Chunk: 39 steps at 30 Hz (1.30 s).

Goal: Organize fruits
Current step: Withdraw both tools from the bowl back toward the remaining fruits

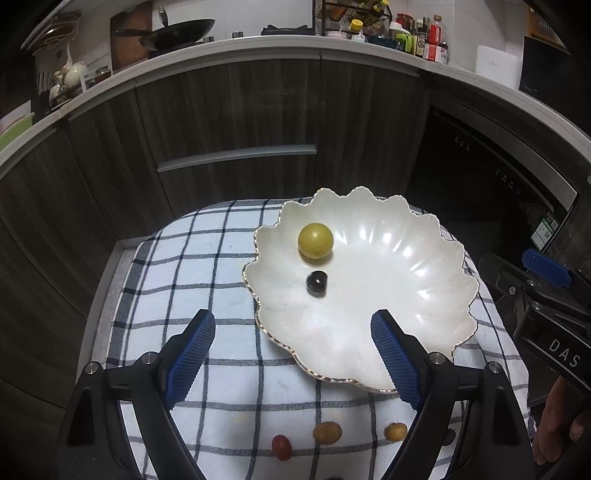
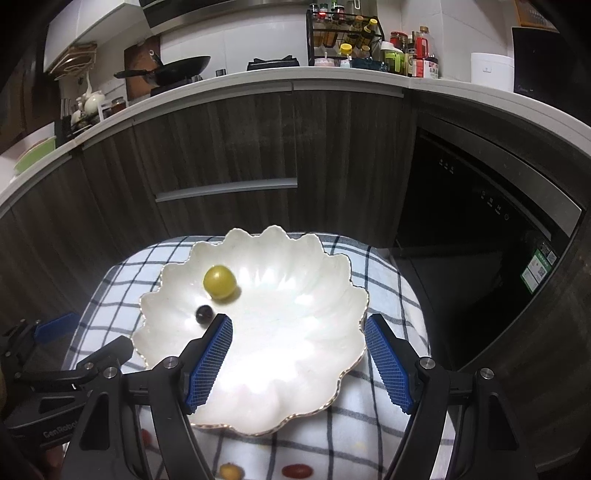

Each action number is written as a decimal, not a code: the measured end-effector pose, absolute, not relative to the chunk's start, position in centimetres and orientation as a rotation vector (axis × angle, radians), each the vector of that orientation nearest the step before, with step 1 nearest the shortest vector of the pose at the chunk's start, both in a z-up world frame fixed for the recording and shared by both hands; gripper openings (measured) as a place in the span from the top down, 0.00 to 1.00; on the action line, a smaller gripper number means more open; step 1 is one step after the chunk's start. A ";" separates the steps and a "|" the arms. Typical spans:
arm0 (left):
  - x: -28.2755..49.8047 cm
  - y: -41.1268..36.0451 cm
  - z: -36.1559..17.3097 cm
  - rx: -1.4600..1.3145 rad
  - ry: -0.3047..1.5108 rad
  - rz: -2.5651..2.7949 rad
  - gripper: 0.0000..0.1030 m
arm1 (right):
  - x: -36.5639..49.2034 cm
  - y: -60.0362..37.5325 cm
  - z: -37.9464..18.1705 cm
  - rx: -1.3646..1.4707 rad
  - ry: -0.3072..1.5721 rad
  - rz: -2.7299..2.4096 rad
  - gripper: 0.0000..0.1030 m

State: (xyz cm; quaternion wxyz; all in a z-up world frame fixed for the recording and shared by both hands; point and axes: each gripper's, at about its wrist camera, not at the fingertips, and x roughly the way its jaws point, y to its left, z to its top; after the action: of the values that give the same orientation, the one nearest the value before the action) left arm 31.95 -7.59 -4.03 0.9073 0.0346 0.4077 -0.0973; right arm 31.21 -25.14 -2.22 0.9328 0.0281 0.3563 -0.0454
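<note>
Fruits: yellow one [image 1: 315, 240] and dark one [image 1: 316, 282] sit in the dish [image 1: 424, 258].
Left gripper [image 1: 293, 354] gapes wide, empty; right gripper [image 2: 297, 356] parted, empty.

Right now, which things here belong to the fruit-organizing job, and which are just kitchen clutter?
Job:
white scalloped ceramic dish
round yellow-green fruit
small dark grape
loose small fruits on the checked cloth

Clutter:
black wok
sauce bottles
white teapot

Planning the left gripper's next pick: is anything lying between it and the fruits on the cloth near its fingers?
Nothing visible does. The left gripper is open and empty above the checked cloth. The red fruit and two brownish fruits lie bare on the cloth, apart from the white dish.
</note>
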 end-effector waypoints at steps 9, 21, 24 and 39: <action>30.1 -6.4 -3.1 0.058 0.826 -0.199 0.16 | 29.4 -24.2 -1.3 0.068 0.714 -0.091 0.27; 27.2 -4.9 -3.0 0.053 0.818 -0.189 0.16 | 27.1 -23.0 -0.8 0.058 0.710 -0.086 0.27; 26.4 -4.5 -3.1 0.055 0.817 -0.187 0.16 | 26.2 -22.6 -0.7 0.056 0.706 -0.080 0.27; 22.1 -2.9 -3.7 0.060 0.802 -0.184 0.16 | 22.2 -20.7 -2.0 0.055 0.716 -0.061 0.27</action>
State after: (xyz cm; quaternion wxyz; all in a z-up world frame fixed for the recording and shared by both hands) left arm 22.10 -2.93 -3.72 0.9162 0.0292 0.3896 -0.0894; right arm 22.22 -20.75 -1.99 0.9358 0.0269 0.3501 -0.0297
